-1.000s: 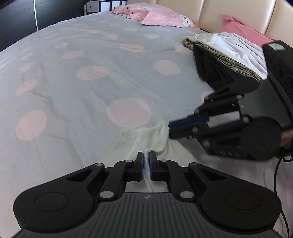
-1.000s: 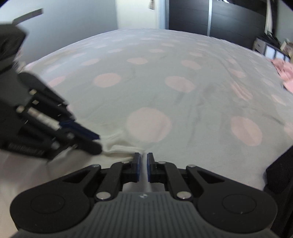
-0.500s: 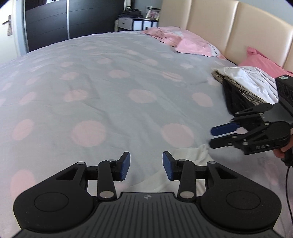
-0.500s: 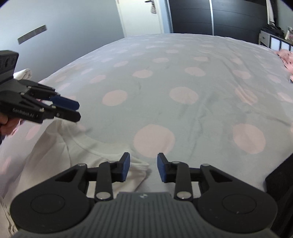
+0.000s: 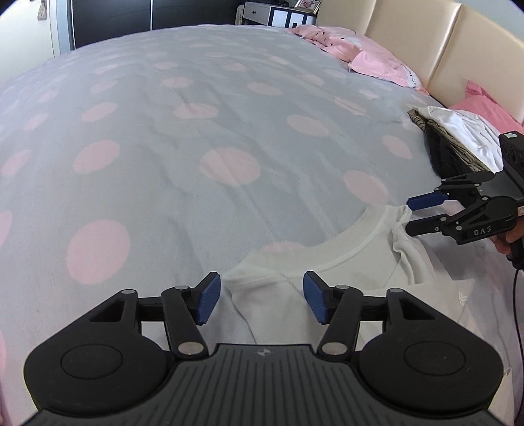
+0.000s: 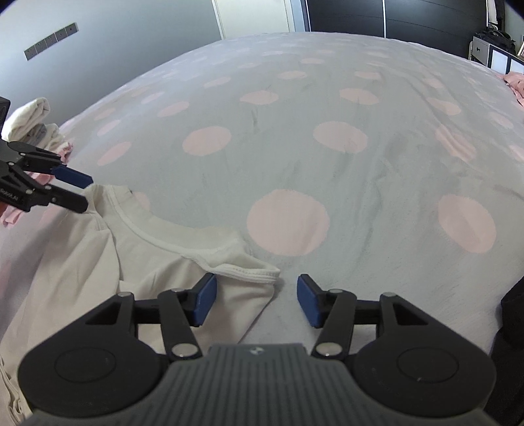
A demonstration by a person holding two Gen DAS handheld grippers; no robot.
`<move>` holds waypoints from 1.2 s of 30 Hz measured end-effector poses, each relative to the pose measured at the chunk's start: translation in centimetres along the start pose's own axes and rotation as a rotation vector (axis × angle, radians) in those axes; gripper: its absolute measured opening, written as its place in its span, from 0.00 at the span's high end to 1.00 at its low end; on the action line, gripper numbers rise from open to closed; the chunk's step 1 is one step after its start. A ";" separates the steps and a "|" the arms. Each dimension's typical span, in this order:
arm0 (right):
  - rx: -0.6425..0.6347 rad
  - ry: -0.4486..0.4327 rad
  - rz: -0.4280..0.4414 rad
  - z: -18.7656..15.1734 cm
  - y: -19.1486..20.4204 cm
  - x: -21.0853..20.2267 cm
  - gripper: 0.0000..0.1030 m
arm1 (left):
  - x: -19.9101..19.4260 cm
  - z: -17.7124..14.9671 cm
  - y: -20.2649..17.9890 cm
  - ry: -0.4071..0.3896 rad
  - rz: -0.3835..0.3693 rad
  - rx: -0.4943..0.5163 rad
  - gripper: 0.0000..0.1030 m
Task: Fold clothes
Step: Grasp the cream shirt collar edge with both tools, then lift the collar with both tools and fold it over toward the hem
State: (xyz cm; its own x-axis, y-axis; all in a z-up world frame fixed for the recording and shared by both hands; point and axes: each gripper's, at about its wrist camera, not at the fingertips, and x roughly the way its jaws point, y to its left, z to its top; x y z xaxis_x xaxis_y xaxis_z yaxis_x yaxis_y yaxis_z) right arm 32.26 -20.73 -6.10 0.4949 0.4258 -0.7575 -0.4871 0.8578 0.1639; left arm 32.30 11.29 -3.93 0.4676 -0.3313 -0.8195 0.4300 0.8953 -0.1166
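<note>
The left gripper [image 5: 260,301] and right gripper [image 6: 256,300] both gape wide, holding nothing, over the white shirt [image 5: 330,262] on the spotted bed [image 5: 196,131]. Only the left view shows the clothes pile [image 5: 458,131]; its far side is cut off.

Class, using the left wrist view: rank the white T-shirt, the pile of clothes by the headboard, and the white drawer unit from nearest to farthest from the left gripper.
From the left gripper:
1. White T-shirt, directly beneath its open fingers.
2. Pile of clothes, far right, by the headboard.
3. White drawer unit, beyond the bed's far edge.
</note>
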 end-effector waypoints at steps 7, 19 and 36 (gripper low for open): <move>-0.026 -0.003 -0.023 0.1 0.5 0.8 0.42 | 2.1 -1.4 0.3 -0.004 0.069 0.025 0.50; -0.063 -0.026 0.033 0.3 1.5 0.7 0.85 | 2.4 -1.0 -1.4 -0.060 0.074 0.091 0.84; -0.107 -0.240 0.166 1.4 4.8 -13.9 0.88 | -11.6 -0.6 -2.6 -0.243 -0.098 0.040 0.93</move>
State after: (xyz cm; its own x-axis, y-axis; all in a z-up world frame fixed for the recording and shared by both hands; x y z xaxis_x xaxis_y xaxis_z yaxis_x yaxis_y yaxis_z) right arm 24.06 -22.08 6.09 0.5518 0.6247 -0.5525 -0.6426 0.7407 0.1958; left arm 25.33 13.02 5.50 0.5916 -0.4820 -0.6463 0.5104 0.8444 -0.1626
